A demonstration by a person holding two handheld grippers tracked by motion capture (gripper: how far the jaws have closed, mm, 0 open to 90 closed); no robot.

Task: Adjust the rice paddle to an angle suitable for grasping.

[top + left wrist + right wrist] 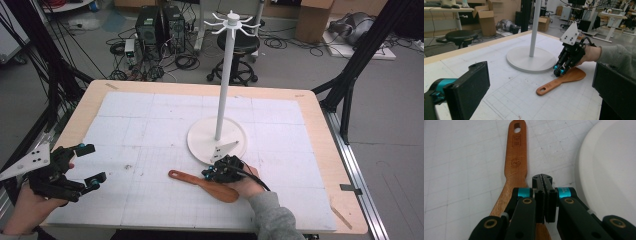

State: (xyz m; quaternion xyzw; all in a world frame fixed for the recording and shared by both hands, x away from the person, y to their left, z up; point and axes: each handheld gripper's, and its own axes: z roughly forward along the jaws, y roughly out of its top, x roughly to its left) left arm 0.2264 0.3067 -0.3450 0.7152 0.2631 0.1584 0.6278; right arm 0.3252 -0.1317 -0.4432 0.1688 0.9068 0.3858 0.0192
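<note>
The right claw (pixel 545 195) is clenched, its pads pressed flat together with nothing between them, and it hangs just above the paddle (pixel 515 165) where the handle widens into the blade. The right claw view gives what the others cannot: the stamped marks and the hanging hole at the far end of the handle, and the curved rim of the stand base (pixel 609 170) close on one side. Whether the claw tips touch the wood cannot be told from there.

In the left claw view the right claw (pixel 560 70) points down at the near edge of the blade, with the paddle (pixel 562 81) lying flat on the mat (pixel 506 100) and the base (pixel 531 60) just behind it.

From the high view the paddle (pixel 202 184) lies slantwise in front of the base (pixel 200 140), handle toward the left, blade under the right claw (pixel 220 172). The pole (pixel 225 80) rises from the base to a ring of hooks (pixel 231 21).

The left claw (pixel 85 165) is released, jaws wide apart, held near the left edge of the bench (pixel 320 125), well apart from the paddle. Bare mat lies open between the two claws and behind the stand; the near edge is close to both hands
</note>
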